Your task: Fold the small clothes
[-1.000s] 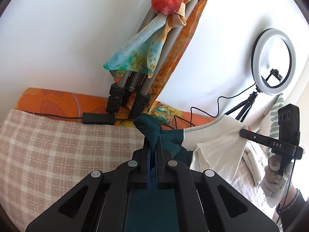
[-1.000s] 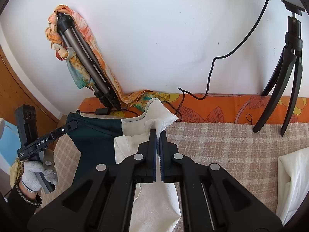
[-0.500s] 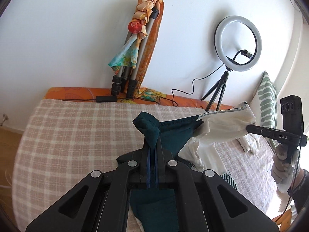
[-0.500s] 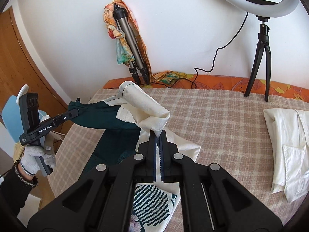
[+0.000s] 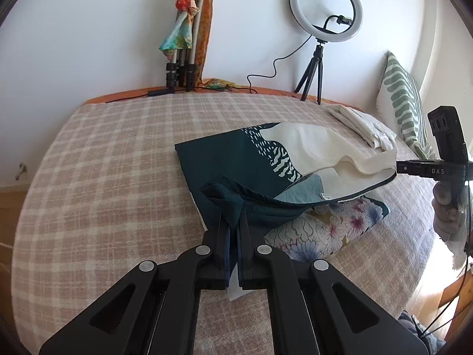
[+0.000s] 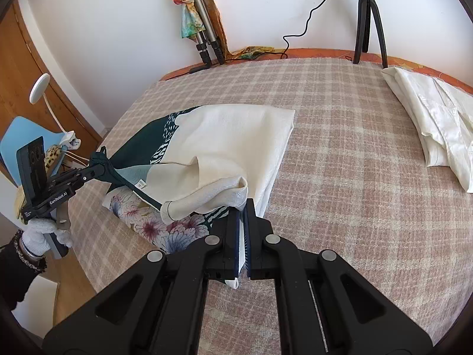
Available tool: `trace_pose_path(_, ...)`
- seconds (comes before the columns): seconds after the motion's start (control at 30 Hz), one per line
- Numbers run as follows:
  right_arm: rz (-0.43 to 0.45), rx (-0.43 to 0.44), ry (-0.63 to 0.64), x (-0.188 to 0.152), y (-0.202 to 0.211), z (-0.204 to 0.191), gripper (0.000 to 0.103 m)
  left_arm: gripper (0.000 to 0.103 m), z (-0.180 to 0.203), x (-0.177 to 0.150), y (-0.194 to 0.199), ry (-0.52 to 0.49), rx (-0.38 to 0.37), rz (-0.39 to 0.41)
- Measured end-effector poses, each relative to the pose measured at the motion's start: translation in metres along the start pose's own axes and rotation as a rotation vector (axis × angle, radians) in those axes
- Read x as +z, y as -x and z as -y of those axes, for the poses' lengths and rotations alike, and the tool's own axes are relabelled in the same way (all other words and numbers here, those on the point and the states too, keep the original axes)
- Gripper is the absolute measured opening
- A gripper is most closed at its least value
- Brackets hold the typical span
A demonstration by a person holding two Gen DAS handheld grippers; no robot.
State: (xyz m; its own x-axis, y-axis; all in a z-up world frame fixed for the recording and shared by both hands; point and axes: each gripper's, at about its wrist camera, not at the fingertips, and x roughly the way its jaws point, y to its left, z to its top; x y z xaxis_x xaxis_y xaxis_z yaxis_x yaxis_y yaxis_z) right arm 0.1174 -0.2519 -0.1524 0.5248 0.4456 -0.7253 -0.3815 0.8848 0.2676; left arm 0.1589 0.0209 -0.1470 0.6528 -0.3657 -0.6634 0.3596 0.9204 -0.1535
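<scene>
A small garment [image 5: 266, 159], dark teal, cream and flower-printed, lies on the checked bedspread [image 5: 103, 162]. It also shows in the right wrist view [image 6: 230, 136]. My left gripper [image 5: 233, 222] is shut on its dark teal corner. My right gripper [image 6: 243, 207] is shut on its cream corner. Both corners are held a little above the lower part of the garment, and the edge hangs stretched between them. The far half lies flat on the bed. The right gripper also shows in the left wrist view [image 5: 399, 167], the left gripper in the right wrist view [image 6: 102, 162].
A folded white shirt [image 6: 434, 121] lies at the right of the bed. A ring light on a tripod [image 5: 325, 9] and a scarf-wrapped tripod [image 5: 186, 29] stand at the wall. A striped pillow [image 5: 405, 100] is at the far right. A blue chair [image 6: 17, 142] is left of the bed.
Both grippers have come down and toward the near edge with the garment corners. The garment, held up in the air before, now lies mostly on the bed.
</scene>
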Motion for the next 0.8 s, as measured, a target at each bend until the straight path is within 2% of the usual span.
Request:
trace_pose_path(0.2, -0.011, -0.050, 0.031, -0.018, 0.013, 0.001, 0.004, 0.007, 0.008, -0.026, 0.012, -0.066, 0.044, -0.036)
trace_pose_path(0.33, -0.012, -0.026, 0.010, -0.034, 0.032, 0.008, 0.005, 0.011, -0.002, -0.040, 0.036, -0.011, 0.035, -0.012)
trace_pose_path(0.4, -0.003, -0.014, -0.042, -0.039, 0.039, 0.017, 0.017, 0.011, -0.011, -0.044, 0.050, 0.056, 0.010, 0.008)
trace_pose_path(0.47, 0.011, 0.029, -0.115, -0.041, 0.043, 0.027, 0.051, 0.023, -0.024, -0.045, 0.060, 0.152, -0.040, 0.024)
trace_pose_path(0.53, 0.010, 0.068, -0.198, -0.041, 0.039, 0.038, 0.061, 0.034, -0.037, -0.046, 0.058, 0.274, -0.103, 0.011)
trace_pose_path(0.67, -0.016, 0.143, -0.362, -0.037, 0.018, 0.059, 0.061, 0.036, -0.058, -0.051, 0.039, 0.547, -0.266, -0.044)
trace_pose_path(0.8, -0.040, 0.207, -0.488, -0.042, -0.004, 0.074, 0.061, 0.036, -0.065, -0.054, 0.026, 0.703, -0.345, -0.053)
